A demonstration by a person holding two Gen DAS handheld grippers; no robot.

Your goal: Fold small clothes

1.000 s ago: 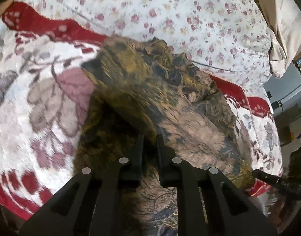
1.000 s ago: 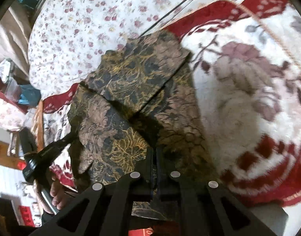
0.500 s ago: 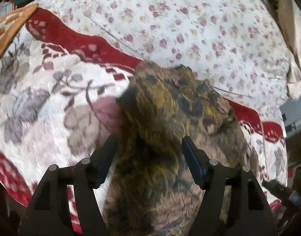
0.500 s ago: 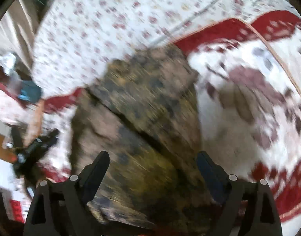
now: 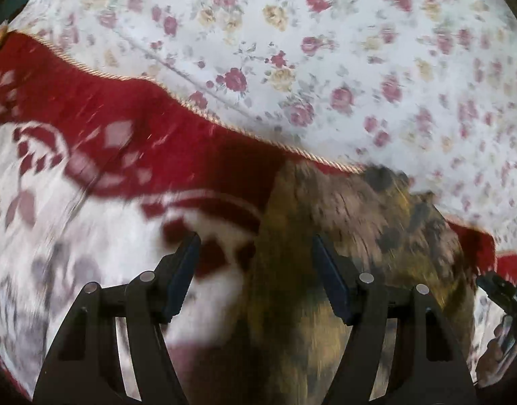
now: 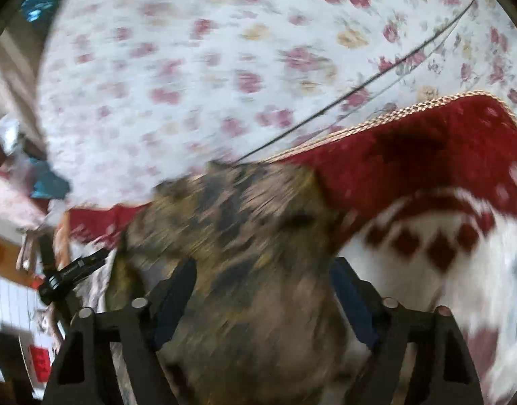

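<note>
- Left gripper (image 5: 255,253): jaws stand apart with nothing pressed between them. They opened within the last second and have since held their width. The left edge of the garment (image 5: 342,236) lies below the gap, clear of both pads.
- Right gripper (image 6: 261,276): jaws stand apart and have just been closing somewhat after opening wide. The garment's cloth lies between and under them; the blur does not let one tell whether the pads touch it, and no grip is seen.
- Garment: a small dark piece of clothing printed in brown, gold and black. It lies in a heap on the blanket (image 5: 106,155), at that blanket's far corded edge, with its far end reaching onto the bedsheet (image 5: 292,50).
- Blanket: plush, with a deep red border, white field and mauve flowers, and a gold cord along the edge (image 6: 393,114). It covers the near part of the bed.
- Bedsheet: white with small red and yellow roses, covering the far part of the bed. A thin dark line (image 6: 359,87) runs across it in the right wrist view.
- Both views are heavily smeared by motion, so fine detail of the cloth cannot be read.
</note>
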